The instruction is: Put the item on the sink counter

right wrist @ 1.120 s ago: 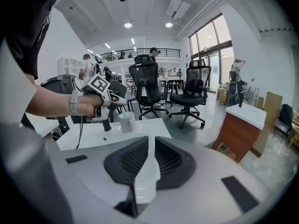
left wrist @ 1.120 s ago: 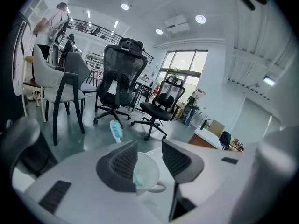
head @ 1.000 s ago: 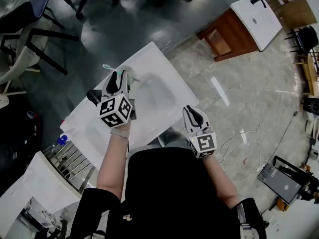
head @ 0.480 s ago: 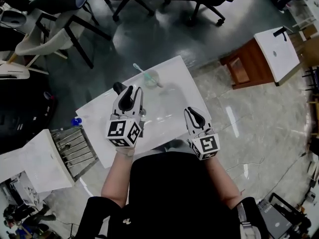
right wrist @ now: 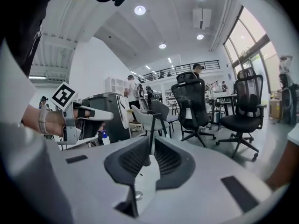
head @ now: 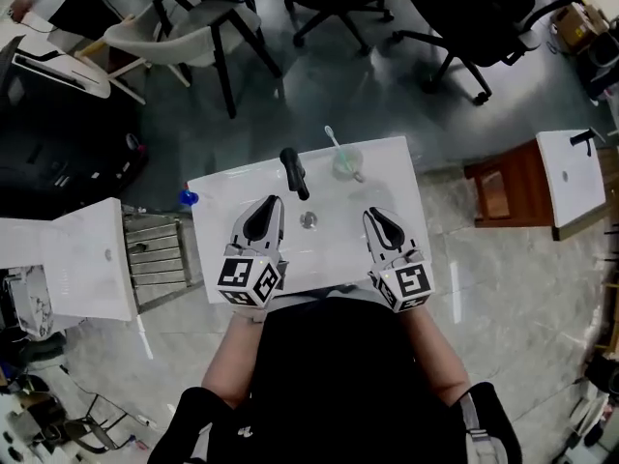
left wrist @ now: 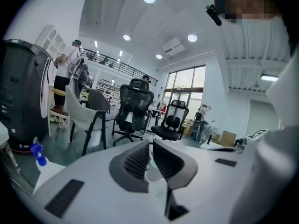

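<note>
One cup [head: 346, 162]: clear, toothbrush [head: 333, 139] inside, on bench [head: 218, 201].
Left hand-held gripper [head: 273, 204]: jaws just closed, nothing between.
Right hand-held gripper [head: 371, 213]: closed, empty.
Hidden: bench's near edge, under the person's torso [head: 329, 375].

Sink counter [head: 218, 211]: plain white. Tap [head: 294, 173] at far edge: black. Cup [head: 347, 162] toward far right corner: clear, faint green tint. Drain [head: 309, 220]: silver. Bottle cap [head: 188, 198] beside far left corner: blue. Floor [head: 503, 288]: grey, marbled. Side cabinet [head: 495, 197]: reddish-brown wood. Office chairs [head: 474, 8]: black. Shirt [head: 329, 375]: black.
</note>
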